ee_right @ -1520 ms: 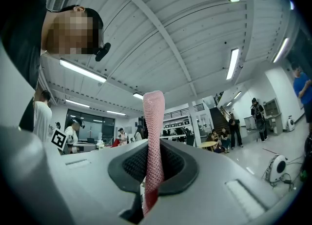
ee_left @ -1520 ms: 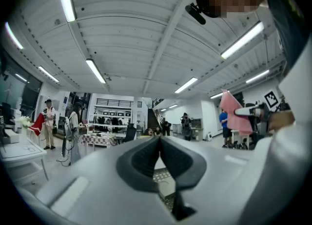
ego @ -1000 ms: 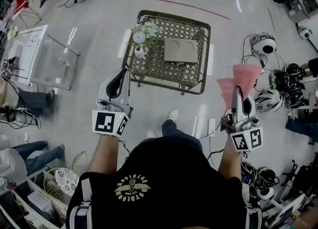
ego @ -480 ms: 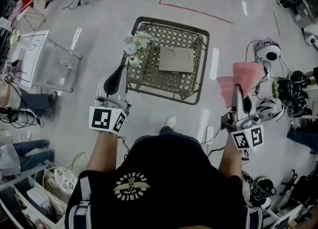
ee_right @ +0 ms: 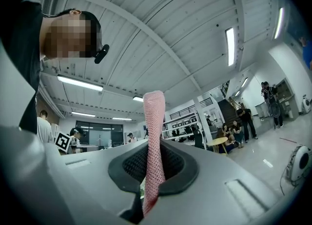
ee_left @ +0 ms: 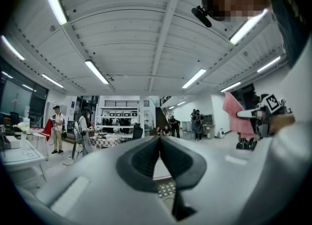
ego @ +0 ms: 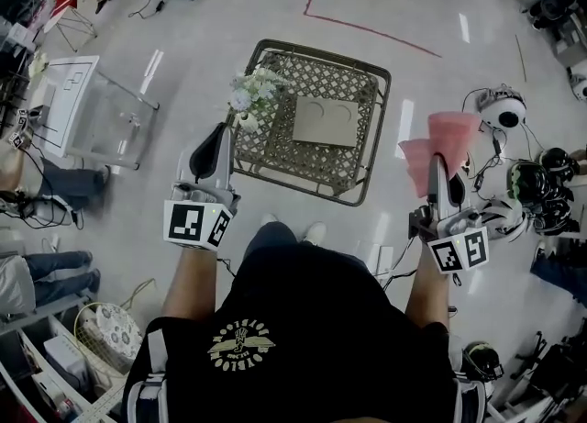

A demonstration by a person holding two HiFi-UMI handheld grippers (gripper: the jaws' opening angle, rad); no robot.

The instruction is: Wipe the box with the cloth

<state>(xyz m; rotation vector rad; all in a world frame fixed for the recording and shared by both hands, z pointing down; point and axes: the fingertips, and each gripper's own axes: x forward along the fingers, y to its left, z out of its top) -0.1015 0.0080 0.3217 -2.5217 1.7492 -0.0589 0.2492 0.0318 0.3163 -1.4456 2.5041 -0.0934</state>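
Note:
A flat grey-brown box (ego: 325, 121) lies on a low wicker table (ego: 275, 128) straight ahead of the person. My right gripper (ego: 438, 166) is held up at the right, away from the table, shut on a pink cloth (ego: 438, 142) that stands up from its jaws. In the right gripper view the cloth (ee_right: 154, 136) runs up between the closed pads. My left gripper (ego: 218, 141) hovers near the table's near-left corner, shut with nothing in it; its pads (ee_left: 146, 156) meet in the left gripper view. Both grippers point upward toward the ceiling.
A vase of white flowers (ego: 249, 96) stands on the table's left side beside the box. A clear acrylic side table (ego: 90, 109) is at the left. Helmets and cables (ego: 518, 183) lie on the floor at the right. People stand in the distance.
The person has stepped forward; the table sits a little nearer and more central. Both grippers keep their pose, the cloth still in the right one.

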